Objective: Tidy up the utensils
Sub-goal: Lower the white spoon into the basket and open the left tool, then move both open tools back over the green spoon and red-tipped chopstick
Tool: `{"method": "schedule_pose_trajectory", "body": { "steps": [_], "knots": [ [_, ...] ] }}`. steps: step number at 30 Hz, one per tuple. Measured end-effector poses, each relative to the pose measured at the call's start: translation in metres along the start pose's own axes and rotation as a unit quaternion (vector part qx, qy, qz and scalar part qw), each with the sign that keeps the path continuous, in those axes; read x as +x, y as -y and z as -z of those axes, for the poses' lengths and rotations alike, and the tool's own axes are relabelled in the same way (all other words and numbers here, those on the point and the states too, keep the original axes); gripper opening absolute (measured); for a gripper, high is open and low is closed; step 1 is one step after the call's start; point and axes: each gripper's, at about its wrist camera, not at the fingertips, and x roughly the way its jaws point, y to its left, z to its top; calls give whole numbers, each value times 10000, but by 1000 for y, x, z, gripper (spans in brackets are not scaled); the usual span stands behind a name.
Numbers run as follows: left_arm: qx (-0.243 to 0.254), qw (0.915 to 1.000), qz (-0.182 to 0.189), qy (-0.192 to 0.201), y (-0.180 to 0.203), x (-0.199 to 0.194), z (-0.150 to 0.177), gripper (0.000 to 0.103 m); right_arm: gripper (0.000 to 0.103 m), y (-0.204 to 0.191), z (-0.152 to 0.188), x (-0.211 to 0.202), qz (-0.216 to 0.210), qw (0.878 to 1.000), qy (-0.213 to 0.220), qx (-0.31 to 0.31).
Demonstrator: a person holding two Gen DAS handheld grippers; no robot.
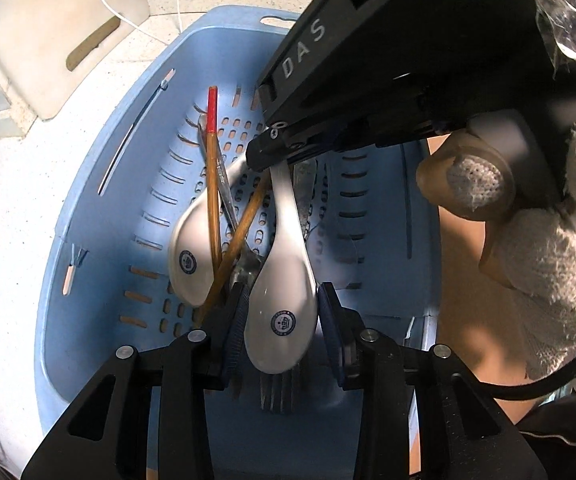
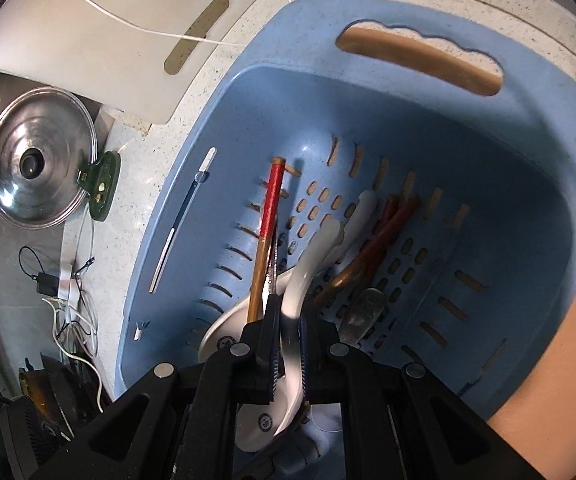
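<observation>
Blue plastic basket (image 2: 448, 128), slotted floor and walls, sits on a speckled counter (image 2: 160, 148); all the utensils lie piled in its bottom. White ceramic spoon (image 1: 284, 280) is the one in hand: glazed, so slick, stiff, chips if dropped, light enough for one pinch. Best hold looks like the narrow handle, not the rounded bowl. Right gripper (image 2: 288, 332) points steeply down into the basket, jaws nearly together, pinching that spoon's handle. Left gripper (image 1: 282, 308) is also pitched steeply down, jaws part-spread around the spoon's bowl; pads look just beside it, contact unclear. Second spoon (image 1: 188, 248), crossed red-tipped chopsticks (image 1: 213, 184) and a fork (image 1: 280, 392) lie underneath, close enough to snag on lift.
</observation>
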Motion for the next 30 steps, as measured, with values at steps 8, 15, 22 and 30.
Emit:
{"method": "schedule_pose_trajectory", "body": {
  "steps": [8,15,22,30],
  "knots": [
    [43,9999,-63,74,1,-4,-2,34,24,-6,6,-16,66,9996,194,-189],
    [206,9993,-151,276,11,-32,6,34,25,2,22,-62,-165,9979,566,-278],
    [780,9954,-178,525,45,-50,-4,34,34,49,56,-124,-132,9934,1133,-116],
    [1553,9858,-89,640,97,-53,-21,35,37,128,106,-175,417,9846,1646,418]
  ]
}}
